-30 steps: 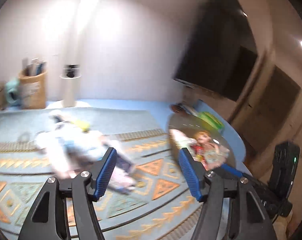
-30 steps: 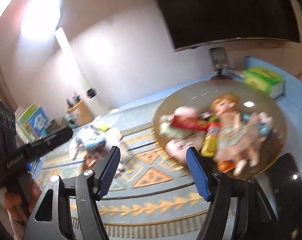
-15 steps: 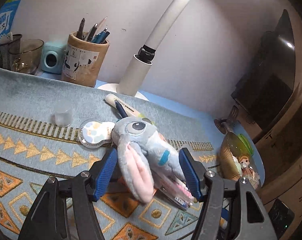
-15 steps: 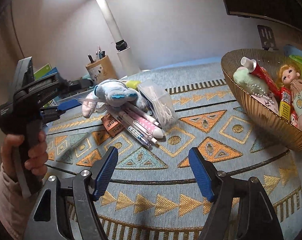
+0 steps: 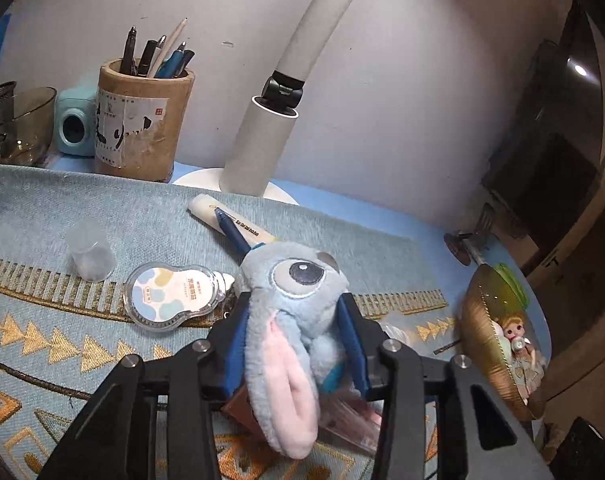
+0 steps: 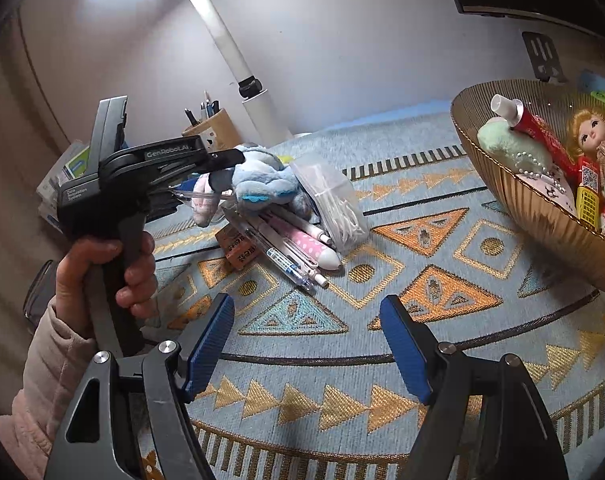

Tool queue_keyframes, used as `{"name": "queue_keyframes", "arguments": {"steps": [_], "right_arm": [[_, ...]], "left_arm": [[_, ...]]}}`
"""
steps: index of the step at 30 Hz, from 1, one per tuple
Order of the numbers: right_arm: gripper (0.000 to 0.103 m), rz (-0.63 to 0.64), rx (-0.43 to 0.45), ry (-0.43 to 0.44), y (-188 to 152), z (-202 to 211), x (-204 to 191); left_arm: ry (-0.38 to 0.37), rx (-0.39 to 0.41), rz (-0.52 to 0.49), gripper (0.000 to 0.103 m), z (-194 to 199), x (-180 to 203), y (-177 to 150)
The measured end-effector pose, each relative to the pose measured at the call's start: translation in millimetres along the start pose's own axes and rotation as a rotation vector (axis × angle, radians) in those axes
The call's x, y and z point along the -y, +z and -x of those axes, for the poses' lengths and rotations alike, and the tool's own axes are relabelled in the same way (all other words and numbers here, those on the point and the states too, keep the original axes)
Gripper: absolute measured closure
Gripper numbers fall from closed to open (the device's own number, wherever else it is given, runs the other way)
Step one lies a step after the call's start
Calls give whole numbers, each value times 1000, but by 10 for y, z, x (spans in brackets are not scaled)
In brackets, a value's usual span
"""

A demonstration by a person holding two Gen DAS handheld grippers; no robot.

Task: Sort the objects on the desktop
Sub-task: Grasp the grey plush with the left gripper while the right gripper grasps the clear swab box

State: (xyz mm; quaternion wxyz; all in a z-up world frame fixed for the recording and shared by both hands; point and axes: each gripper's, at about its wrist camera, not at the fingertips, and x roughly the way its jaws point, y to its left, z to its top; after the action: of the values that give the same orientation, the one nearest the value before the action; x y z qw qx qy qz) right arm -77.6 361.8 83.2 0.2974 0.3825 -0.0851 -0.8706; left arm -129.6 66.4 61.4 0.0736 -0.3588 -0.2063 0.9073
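Plush rabbit (image 5: 294, 308) sits squeezed between your left gripper (image 5: 294, 344) pads, soft body bulging around them atop the pile of pens (image 6: 298, 240) on the patterned mat (image 6: 422, 280), while your right gripper (image 6: 306, 344) hovers wide open over bare mat, holding nothing. Lift carefully, because that floppy pink ear (image 5: 286, 392) drapes over the pens and eraser (image 6: 238, 248) beneath and could drag them along, and a soft grip may slip. Farther right, the gold basket (image 6: 542, 216) with the doll (image 6: 594, 140) looks crowded, so a careless drop could spill over its rim.
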Motion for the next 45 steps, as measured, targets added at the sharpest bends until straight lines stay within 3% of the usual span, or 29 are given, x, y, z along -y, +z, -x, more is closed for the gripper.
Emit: {"name": "queue_keyframes", "arguments": {"steps": [6, 9, 16, 20, 22, 25, 31, 37, 39, 40, 42, 43, 45], "right_arm": [[28, 22, -6, -23, -8, -20, -43], [28, 40, -21, -44, -6, -51, -79], [28, 93, -64, -86, 165, -82, -248], [28, 153, -33, -157, 411, -122, -357], [28, 165, -39, -212, 525, -242, -359], [28, 143, -46, -224, 645, -456, -286], [28, 160, -60, -309, 730, -820, -252], [29, 141, -85, -270, 725, -1029, -111], [39, 131, -102, -247, 702, -1078, -98], [51, 136, -106, -254, 688, -1084, -103], [65, 144, -95, -244, 681, -1056, -111], [69, 142, -90, -235, 674, -1039, -115], [72, 138, -75, -233, 660, -983, -123]], "left_arm": [[-85, 27, -13, 66, 759, -163, -137], [-88, -27, -49, 66, 990, -267, -268], [-30, -165, -9, 63, 851, -726, -727], [-79, -157, 81, 39, 824, -896, -801], [-91, -148, 92, 33, 792, -892, -827], [-100, -164, 84, 32, 695, -819, -879], [-20, -128, 42, 31, 652, -662, -897], [19, -93, -5, 28, 616, -579, -938], [34, -90, -18, 27, 587, -537, -938], [46, -89, -32, 26, 572, -513, -944], [60, -89, -67, 30, 561, -444, -960], [47, -88, -83, 43, 562, -414, -967], [55, -76, -114, 45, 588, -359, -981]]}}
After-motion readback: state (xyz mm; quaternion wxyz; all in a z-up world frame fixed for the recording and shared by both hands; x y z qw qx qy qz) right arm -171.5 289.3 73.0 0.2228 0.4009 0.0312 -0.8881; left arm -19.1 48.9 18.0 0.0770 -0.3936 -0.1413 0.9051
